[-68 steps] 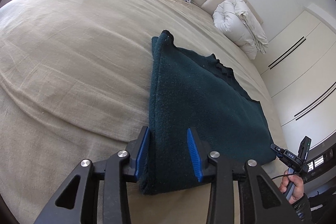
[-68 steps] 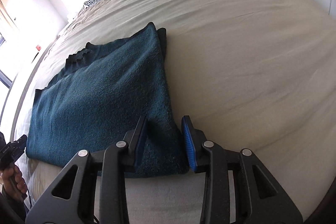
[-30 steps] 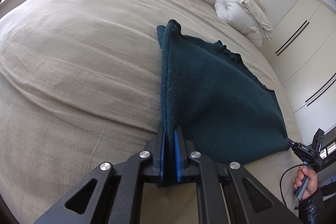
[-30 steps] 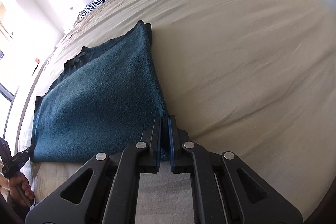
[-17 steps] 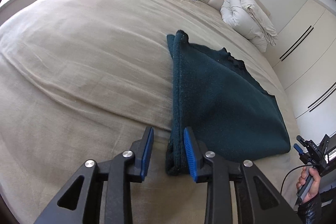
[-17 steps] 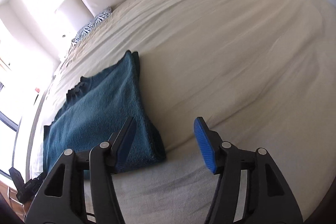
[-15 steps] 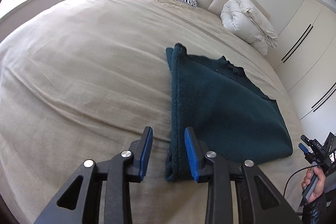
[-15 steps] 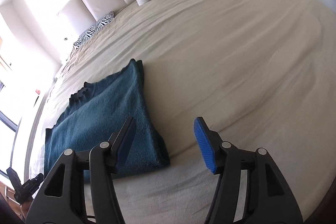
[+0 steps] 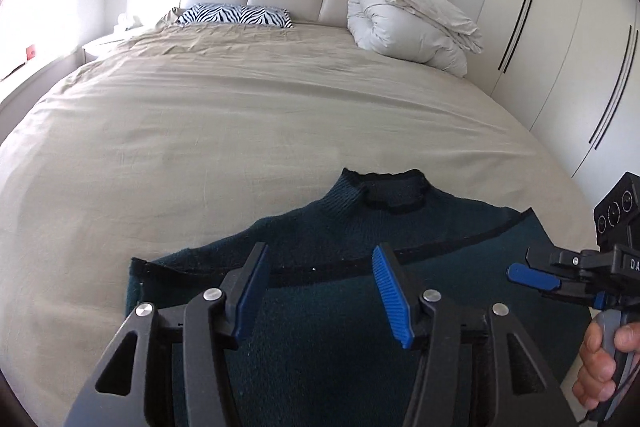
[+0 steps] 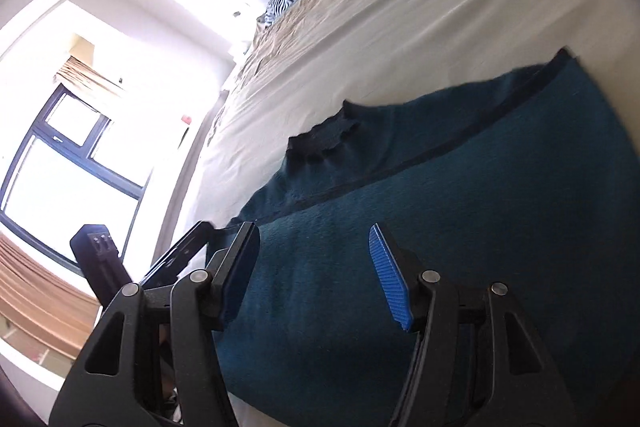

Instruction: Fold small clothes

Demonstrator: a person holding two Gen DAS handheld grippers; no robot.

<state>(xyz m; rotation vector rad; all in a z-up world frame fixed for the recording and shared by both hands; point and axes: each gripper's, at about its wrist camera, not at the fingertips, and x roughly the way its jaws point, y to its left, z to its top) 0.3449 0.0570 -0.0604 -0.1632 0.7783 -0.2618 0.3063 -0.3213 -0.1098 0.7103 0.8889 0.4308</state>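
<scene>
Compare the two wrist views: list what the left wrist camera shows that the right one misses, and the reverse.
Only the left wrist view shows the rolled white duvet, the cream wardrobe doors and the person's hand on the right gripper.

Only the right wrist view shows the dark-framed window.

Both show the dark teal knitted sweater on the beige bedsheet, the zebra-print pillow, and the open left gripper.
</scene>
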